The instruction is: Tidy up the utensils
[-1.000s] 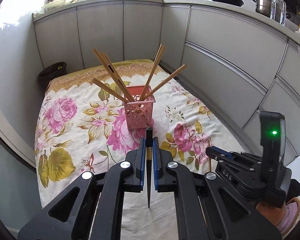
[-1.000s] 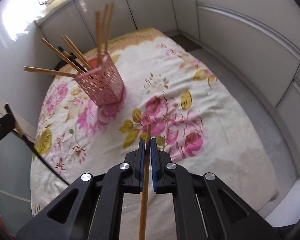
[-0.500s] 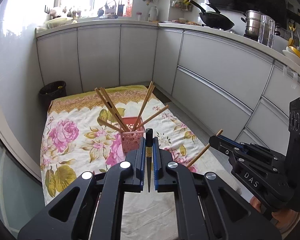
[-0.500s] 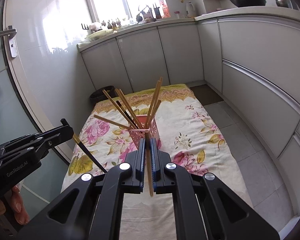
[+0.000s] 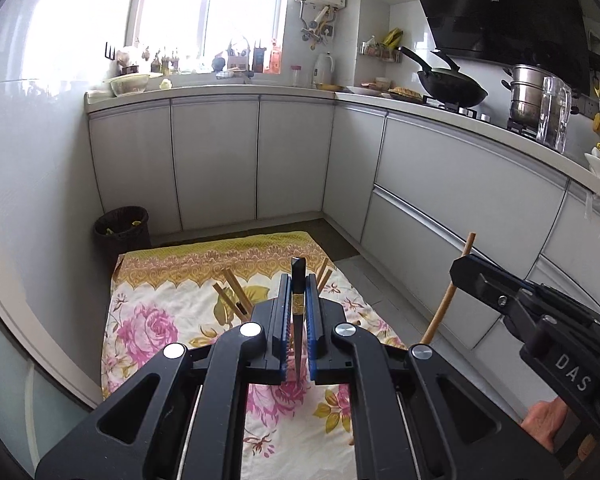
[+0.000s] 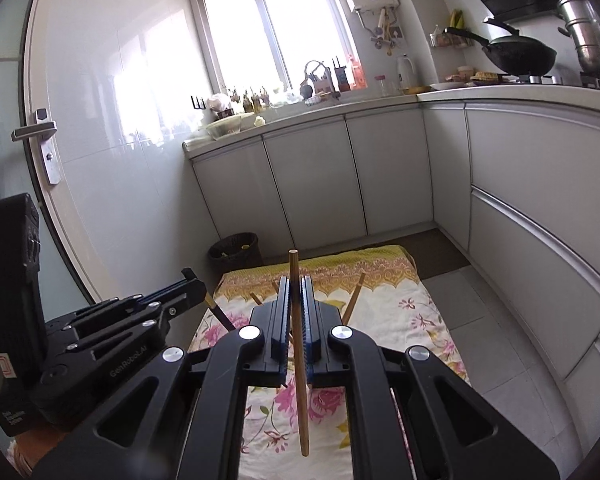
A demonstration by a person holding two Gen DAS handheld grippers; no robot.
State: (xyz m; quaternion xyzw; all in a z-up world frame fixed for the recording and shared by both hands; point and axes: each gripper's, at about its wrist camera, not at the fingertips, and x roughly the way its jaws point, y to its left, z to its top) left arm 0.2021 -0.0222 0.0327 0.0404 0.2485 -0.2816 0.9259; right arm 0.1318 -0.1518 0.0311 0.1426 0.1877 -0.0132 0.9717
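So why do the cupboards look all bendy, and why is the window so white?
Left wrist view: the fisheye lens curves the cupboards, and daylight washes out the window. Right wrist view: same bending, a blown-out window, and glare on the glossy wall.

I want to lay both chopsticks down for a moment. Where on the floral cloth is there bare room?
Bare floral cloth lies left of the chopsticks in the holder, toward the waste bin; more lies right of them, beside the cabinet fronts. The middle, around the leaning sticks, is crowded, and the grippers hide the holder itself.

Both tools [image 5: 296,280] [image 6: 296,280] clamped, raised
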